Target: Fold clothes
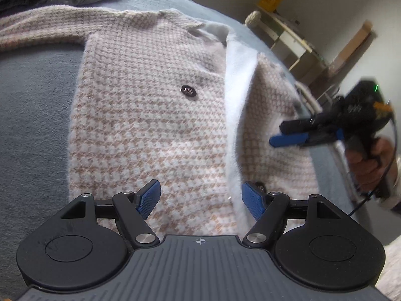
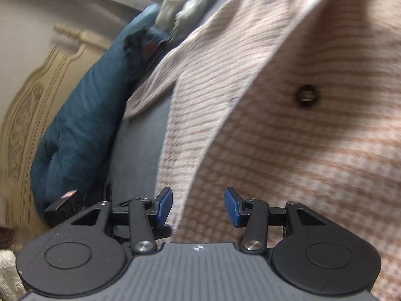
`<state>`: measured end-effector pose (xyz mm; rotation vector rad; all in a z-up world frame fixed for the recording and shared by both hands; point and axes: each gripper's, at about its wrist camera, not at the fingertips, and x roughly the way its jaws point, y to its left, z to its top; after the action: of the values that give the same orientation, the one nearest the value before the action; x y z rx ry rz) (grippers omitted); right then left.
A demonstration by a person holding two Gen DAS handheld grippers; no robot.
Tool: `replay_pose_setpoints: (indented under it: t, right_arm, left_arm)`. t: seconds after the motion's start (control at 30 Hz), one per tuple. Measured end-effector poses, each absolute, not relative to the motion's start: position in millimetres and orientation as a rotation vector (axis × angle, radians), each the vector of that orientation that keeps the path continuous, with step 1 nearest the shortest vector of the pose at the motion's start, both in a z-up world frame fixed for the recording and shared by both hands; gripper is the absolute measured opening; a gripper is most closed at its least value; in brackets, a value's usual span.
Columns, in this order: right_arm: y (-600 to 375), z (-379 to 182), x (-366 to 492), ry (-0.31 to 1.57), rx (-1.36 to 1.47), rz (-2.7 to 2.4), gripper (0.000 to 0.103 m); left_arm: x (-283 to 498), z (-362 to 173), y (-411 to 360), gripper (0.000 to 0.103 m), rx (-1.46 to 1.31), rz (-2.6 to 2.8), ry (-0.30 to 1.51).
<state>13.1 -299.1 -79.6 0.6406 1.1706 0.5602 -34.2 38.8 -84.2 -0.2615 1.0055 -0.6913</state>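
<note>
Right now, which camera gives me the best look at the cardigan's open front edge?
The left wrist view. It shows the cardigan laid flat on the bed, its white inner facing running top to bottom, one dark button sharp. The right wrist view is close and motion-blurred: only a slanted edge and one button.

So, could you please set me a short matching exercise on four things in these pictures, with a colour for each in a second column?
Things:
1. cardigan
2. button
3. bed cover
4. gripper pads

Colours:
a. grey-blue
b. pink and white check
c. bright blue
d. dark, shiny

Pairs: 1-b, 2-d, 3-a, 4-c
</note>
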Motion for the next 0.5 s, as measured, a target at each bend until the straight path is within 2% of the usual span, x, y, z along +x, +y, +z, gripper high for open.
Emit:
replay_pose_setpoints:
  t: [0.13,0.3,0.37,0.43,0.47,0.5]
  right_arm:
    - [-337.5,-81.1,17.5,1.123,0.727,0.445,0.049]
    - [-384.3,-80.5,26.0,1.052,0.822,0.301,0.049]
    - [-397.6,-72.6,43.3,0.996,0.819,0.245,0.049]
    - [-409.3,-67.4,62.2,0.952,0.813,0.187,0.049]
    - [-415.2,-66.4,72.4,0.932,0.815,0.162,0.049]
    - [-421.3,-67.2,83.3,0.916,0.824,0.142,0.049]
  left_arm:
    - [-21.3,-82.8,37.3,0.073,-0.402,-0.756,1.034]
    - [-14.3,-92.1,1.1,0.072,-0.301,-0.794,1.096]
    - [-16.0,-98.1,-10.9,0.066,-0.242,-0.786,1.108]
    - [-18.4,-103.9,-20.4,0.049,-0.192,-0.779,1.118]
    - [-19.6,-106.8,-25.1,0.045,-0.168,-0.776,1.124]
    - [-19.7,-109.4,-25.9,0.034,-0.168,-0.78,1.134]
